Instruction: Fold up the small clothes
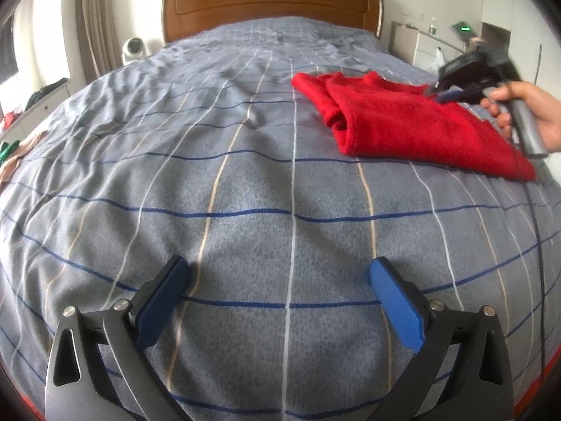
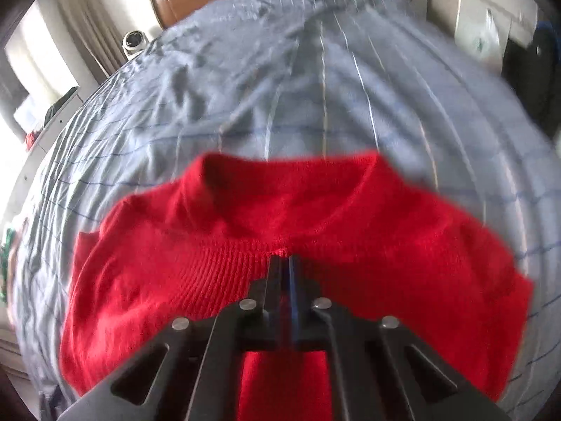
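Observation:
A red knit sweater (image 1: pixel 403 122) lies partly folded on the grey checked bedspread (image 1: pixel 245 182), at the right in the left wrist view. My right gripper (image 1: pixel 443 93) is held by a hand at the sweater's far right edge. In the right wrist view the right gripper (image 2: pixel 284 258) is shut on the sweater (image 2: pixel 210 245) at its ribbed edge, with the collar lying beyond. My left gripper (image 1: pixel 280 273) is open and empty, low over bare bedspread, well to the left of the sweater.
A wooden headboard (image 1: pixel 273 3) stands at the far end. A white fan (image 1: pixel 133 49) and curtains stand at the back left. White drawers (image 1: pixel 427 45) are at the back right. Other clothes (image 1: pixel 21 151) lie at the bed's left edge.

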{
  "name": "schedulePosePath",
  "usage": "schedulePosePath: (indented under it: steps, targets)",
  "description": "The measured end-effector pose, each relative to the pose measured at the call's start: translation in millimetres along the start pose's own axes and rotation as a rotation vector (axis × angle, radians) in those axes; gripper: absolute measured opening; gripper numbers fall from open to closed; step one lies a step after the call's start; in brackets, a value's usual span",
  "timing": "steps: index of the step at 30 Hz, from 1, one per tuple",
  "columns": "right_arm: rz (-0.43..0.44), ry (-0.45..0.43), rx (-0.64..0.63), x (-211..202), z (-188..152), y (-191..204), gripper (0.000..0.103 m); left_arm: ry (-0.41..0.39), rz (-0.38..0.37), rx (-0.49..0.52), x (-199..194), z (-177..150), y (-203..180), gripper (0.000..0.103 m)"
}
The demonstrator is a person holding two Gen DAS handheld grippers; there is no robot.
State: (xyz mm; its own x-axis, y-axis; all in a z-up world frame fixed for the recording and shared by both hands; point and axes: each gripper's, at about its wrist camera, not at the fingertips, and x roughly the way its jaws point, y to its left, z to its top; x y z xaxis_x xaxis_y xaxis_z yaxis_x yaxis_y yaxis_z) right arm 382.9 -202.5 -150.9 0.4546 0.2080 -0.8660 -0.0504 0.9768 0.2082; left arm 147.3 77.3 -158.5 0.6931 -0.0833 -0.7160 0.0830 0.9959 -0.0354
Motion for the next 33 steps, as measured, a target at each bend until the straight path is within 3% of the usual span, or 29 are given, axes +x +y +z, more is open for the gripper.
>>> schedulePosePath:
  steps: [2,5,10,15,16,17,18,19,22,26,29,33]
  targets:
    - [0.053,-0.058,0.043,-22.9,-3.1,-18.4,0.064,0.001,-0.001,-0.004,-0.7,-0.4,0.2,0.102]
    - [0.038,-0.142,0.109,-68.4,-17.8,-62.7,0.067,0.002,0.003,-0.008,-1.4,-0.9,-0.2,0.102]
    - [-0.045,-0.079,0.200,-97.1,-65.3,-126.7,0.067,-0.005,0.010,-0.012,-2.7,-2.5,-0.6,0.102]
    - [0.054,-0.032,0.259,-86.0,-95.7,-141.2,0.067,-0.022,0.026,-0.002,-4.8,-6.6,-2.4,0.102]
    - [0.096,-0.013,0.257,-79.5,-96.6,-139.6,0.063,-0.025,0.028,0.001,-5.9,-7.5,-2.6,0.102]
    - [0.117,0.008,0.230,-73.7,-97.4,-133.5,0.036,-0.026,0.028,0.002,-6.7,-8.2,-2.5,0.102]
    - [0.050,0.026,0.178,-71.1,-97.8,-124.7,0.019,-0.026,0.029,0.002,-7.4,-8.6,-2.2,0.102]
    - [0.005,0.027,0.155,-71.2,-97.0,-118.6,0.013,-0.024,0.029,0.001,-8.4,-8.9,-1.5,0.102]
    - [0.007,-0.045,0.173,-95.0,-85.7,-97.0,0.010,-0.019,0.025,-0.009,-9.4,-8.2,0.4,0.102]
    - [0.112,-0.095,0.040,-129.5,-59.4,-12.3,0.010,-0.013,0.028,-0.011,-6.5,-5.5,0.3,0.103]
    - [0.133,-0.087,-0.055,-124.8,-43.7,54.3,0.009,-0.008,0.018,-0.017,-7.7,-5.0,2.6,0.103]
    - [0.117,-0.057,-0.176,-79.8,-41.6,139.5,0.009,-0.002,0.017,-0.037,-10.5,-5.5,12.2,0.103]
